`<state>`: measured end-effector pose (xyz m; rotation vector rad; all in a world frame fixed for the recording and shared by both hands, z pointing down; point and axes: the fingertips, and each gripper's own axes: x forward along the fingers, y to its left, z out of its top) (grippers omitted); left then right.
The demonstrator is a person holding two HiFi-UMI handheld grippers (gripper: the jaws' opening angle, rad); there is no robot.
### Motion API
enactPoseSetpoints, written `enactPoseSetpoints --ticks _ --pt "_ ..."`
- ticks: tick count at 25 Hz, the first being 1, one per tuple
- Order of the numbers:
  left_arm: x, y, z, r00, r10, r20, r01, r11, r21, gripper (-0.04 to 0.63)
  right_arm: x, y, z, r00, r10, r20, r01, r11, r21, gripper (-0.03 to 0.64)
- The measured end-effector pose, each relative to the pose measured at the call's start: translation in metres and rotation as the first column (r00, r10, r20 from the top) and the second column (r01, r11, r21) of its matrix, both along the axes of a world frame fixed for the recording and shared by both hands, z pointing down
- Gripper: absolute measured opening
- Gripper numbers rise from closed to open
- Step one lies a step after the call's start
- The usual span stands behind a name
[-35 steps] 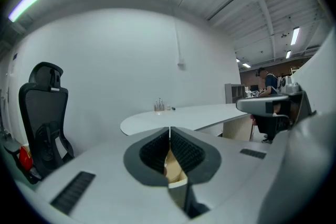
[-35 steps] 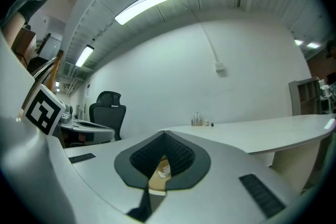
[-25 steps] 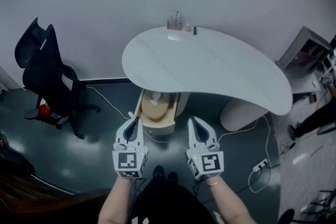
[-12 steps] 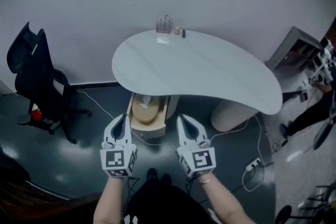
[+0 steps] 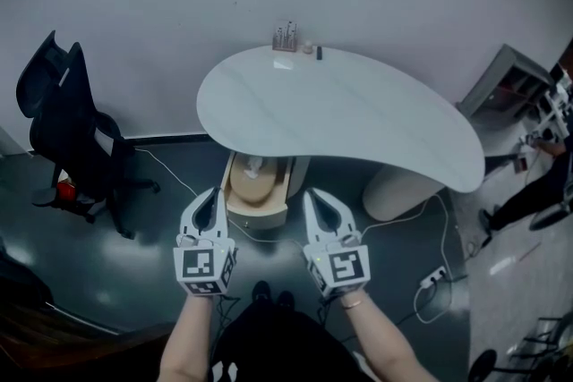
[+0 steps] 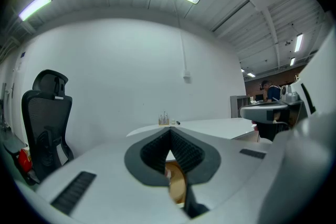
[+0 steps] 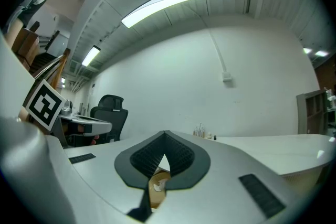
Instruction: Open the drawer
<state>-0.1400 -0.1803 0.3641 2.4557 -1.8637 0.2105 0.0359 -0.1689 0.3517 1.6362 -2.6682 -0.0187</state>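
Observation:
A tan wooden drawer unit [image 5: 258, 189] stands on the dark floor under the near edge of the white curved table [image 5: 358, 116]. The tabletop hides its back part, and something pale lies on its top. My left gripper [image 5: 212, 192] and right gripper [image 5: 314, 193] hang side by side in front of the unit, one at each flank and clear of it. Both point toward it with jaws together and nothing between them. A sliver of the unit shows below the closed tips in the left gripper view [image 6: 177, 184] and in the right gripper view [image 7: 156, 186].
A black office chair [image 5: 76, 125] stands at the left. Cables and a power strip [image 5: 430, 282] lie on the floor near the table's white pedestal [image 5: 398, 192]. A small holder [image 5: 286, 38] sits on the table's far edge. A shelf [image 5: 512, 83] and a person [image 5: 537, 197] are at the right.
The whole scene has slid a little in the head view. Both grippers stay shut and side by side in front of the drawer unit.

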Motion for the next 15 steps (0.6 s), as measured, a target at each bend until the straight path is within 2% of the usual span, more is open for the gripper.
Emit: enactPoseSetpoints --ticks 8,15 --pt "-0.0066 -0.0014 -0.0042 1.000 0.000 -0.009 0.000 1.000 0.008 0.003 -0.0015 -0.0001 -0.0011 1.000 0.008 -0.026 -0.008 1.000 0.004 0.003" --pt "-0.0082 -0.0016 -0.0051 1.000 0.007 -0.009 -0.007 1.000 0.008 0.003 -0.0020 0.0002 -0.0024 1.000 0.015 -0.014 -0.015 1.000 0.005 0.003"
